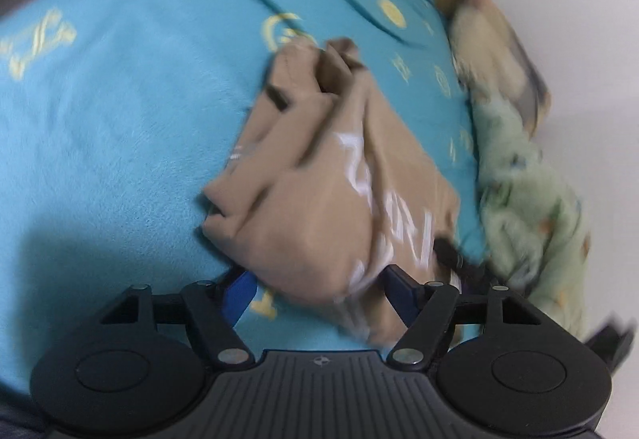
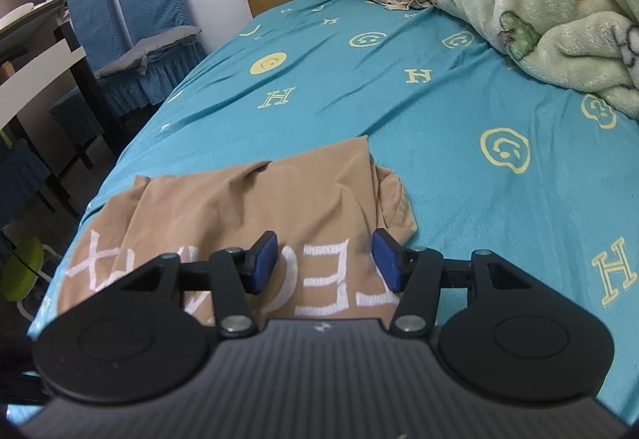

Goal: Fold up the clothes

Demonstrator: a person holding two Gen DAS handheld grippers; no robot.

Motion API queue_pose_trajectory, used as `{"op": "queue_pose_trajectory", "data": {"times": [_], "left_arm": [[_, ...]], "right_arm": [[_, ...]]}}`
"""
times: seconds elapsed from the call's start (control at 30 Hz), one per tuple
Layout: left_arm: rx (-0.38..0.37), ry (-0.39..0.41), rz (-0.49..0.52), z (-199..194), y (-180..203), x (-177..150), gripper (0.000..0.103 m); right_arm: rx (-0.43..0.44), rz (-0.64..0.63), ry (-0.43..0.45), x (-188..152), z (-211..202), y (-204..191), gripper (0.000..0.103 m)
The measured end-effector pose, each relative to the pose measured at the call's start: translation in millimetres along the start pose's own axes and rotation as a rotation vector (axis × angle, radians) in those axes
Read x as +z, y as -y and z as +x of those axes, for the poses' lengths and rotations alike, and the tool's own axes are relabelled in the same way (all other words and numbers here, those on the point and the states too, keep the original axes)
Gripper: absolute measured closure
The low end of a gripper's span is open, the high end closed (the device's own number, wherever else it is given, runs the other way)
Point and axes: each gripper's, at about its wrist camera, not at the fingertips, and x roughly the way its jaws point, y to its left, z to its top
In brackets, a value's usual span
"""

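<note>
The tan shirt (image 2: 255,207) lay bunched on the teal bed sheet (image 2: 439,111), both the left tongs (image 1: 319,287) and right tongs (image 2: 325,259) open around its cloth, so pinching 1 clean edge each before lifting seemed wisest.

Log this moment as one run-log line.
stage: folding tan shirt on bed sheet | left gripper: open, shirt between jaws | right gripper: open above shirt

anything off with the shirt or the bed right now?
The tan shirt lies rumpled on the teal sheet, one sleeve poking out at its right edge, its white lettering creased. In the left wrist view it bunches between the open left claw pads. Nothing is torn or spilled.
</note>
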Motion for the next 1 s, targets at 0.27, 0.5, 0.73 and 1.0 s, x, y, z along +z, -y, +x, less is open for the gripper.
{"op": "queue_pose_trajectory", "data": {"times": [0.27, 0.5, 0.73, 1.0], "left_arm": [[-0.007, 0.069, -0.117, -0.7, -15.8, 6.8, 0.058], [-0.032, 0.100, -0.110, -8.0, -14.9, 6.5, 0.081], [-0.077, 0.123, -0.100, -15.7, -7.6, 5.4, 0.084], [-0.089, 0.134, -0.111, -22.7, -8.9, 1.7, 0.084]], "right_arm": [[-0.029, -0.005, 0.003, -3.3, -4.8, -2.1, 0.048], [0.073, 0.212, 0.003, 4.8, -32.2, 13.1, 0.046], [0.427, 0.653, -0.110, -26.6, -58.3, 32.2, 0.014], [0.518, 0.976, -0.358, -71.4, -4.5, 38.7, 0.014]]}}
